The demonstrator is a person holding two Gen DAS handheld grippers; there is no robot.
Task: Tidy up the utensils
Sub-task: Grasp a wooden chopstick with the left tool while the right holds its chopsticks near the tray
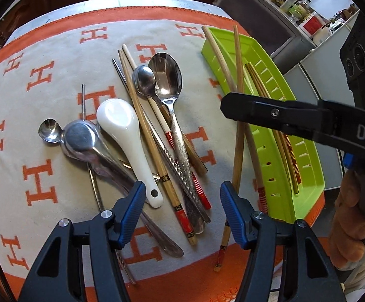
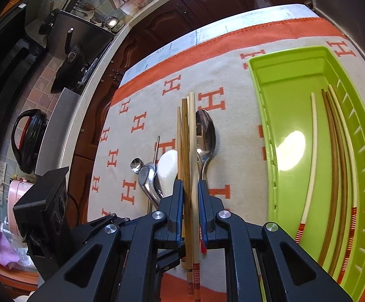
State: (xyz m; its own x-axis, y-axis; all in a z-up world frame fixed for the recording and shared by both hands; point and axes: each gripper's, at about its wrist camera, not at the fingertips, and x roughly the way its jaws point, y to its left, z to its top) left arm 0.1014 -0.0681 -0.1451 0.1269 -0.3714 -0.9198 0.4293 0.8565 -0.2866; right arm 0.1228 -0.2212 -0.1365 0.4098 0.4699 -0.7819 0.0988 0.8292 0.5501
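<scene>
A pile of utensils lies on the orange and grey cloth: a white ceramic spoon (image 1: pixel 124 136), several metal spoons (image 1: pixel 166 75) and chopsticks (image 1: pixel 154 151). A green tray (image 1: pixel 305 176) on the right holds several chopsticks (image 2: pixel 333 166). My left gripper (image 1: pixel 181 211) is open and empty, low over the handles of the pile. My right gripper (image 2: pixel 190 201) is shut on two chopsticks (image 2: pixel 190 151) and holds them above the pile; in the left wrist view they (image 1: pixel 237 115) lean over the tray's near rim under its black finger (image 1: pixel 258 110).
The cloth covers a table with its far edge (image 2: pixel 207 32) near dark wooden cabinets. A grey appliance (image 1: pixel 258 22) with bottles on top stands behind the tray. A counter with kitchen items (image 2: pixel 69 50) runs on the far left.
</scene>
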